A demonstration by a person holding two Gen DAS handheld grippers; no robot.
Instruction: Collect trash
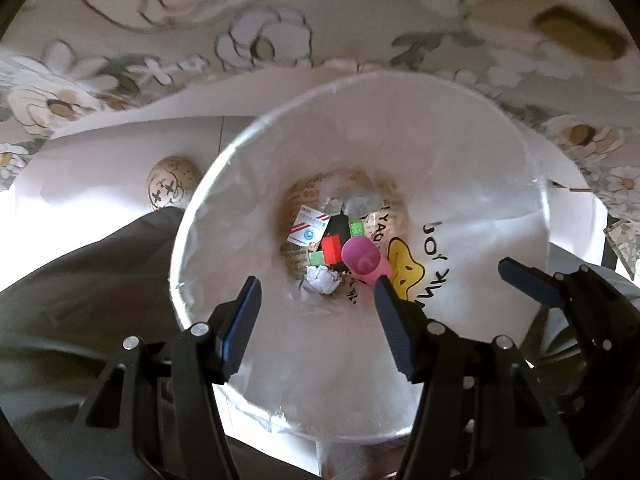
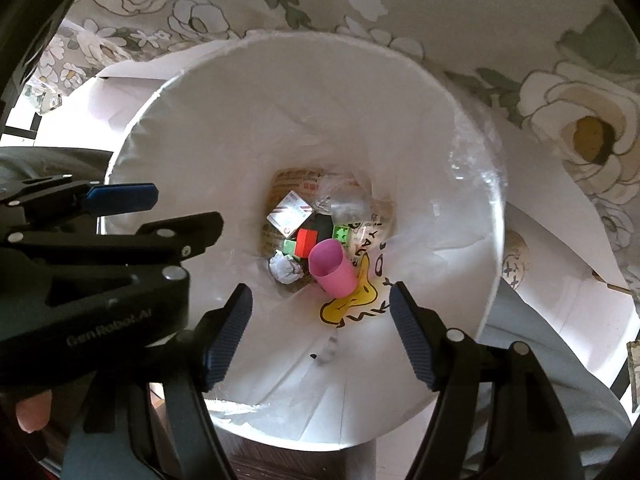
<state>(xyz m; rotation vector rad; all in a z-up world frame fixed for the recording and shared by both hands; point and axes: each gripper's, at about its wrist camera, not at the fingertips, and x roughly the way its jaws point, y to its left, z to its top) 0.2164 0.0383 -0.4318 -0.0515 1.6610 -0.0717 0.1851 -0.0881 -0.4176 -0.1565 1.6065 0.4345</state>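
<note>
1. Trash bin [image 1: 224, 184]: round, white, lined with a thin white plastic bag [image 2: 440, 184] printed with a yellow smiling figure and black lettering. It stands on the floor beside a flower-patterned cloth [image 1: 160, 8], directly below both grippers.
2. Pink cup [image 2: 333, 266]: lies on its side at the bottom of the bin, open mouth facing up toward the cameras, resting against the bag's yellow print.
3. Red block [image 2: 306, 239]: at the bottom centre, just beside the pink cup, with green blocks [image 2: 341, 233] near it on either side.
4. Crumpled paper ball [image 2: 285, 267]: white, at the bottom, left of the cup.
5. Small white carton [image 2: 289, 212]: red-striped, lying flat at the back of the heap.
6. Left gripper [image 1: 316, 294]: points straight down over the bin's mouth; blue-padded fingers stand partly apart with nothing between them.
7. Right gripper [image 2: 320, 300]: points steeply down over the same opening, jaws spread wide and empty. It sits close beside the left gripper.
</note>
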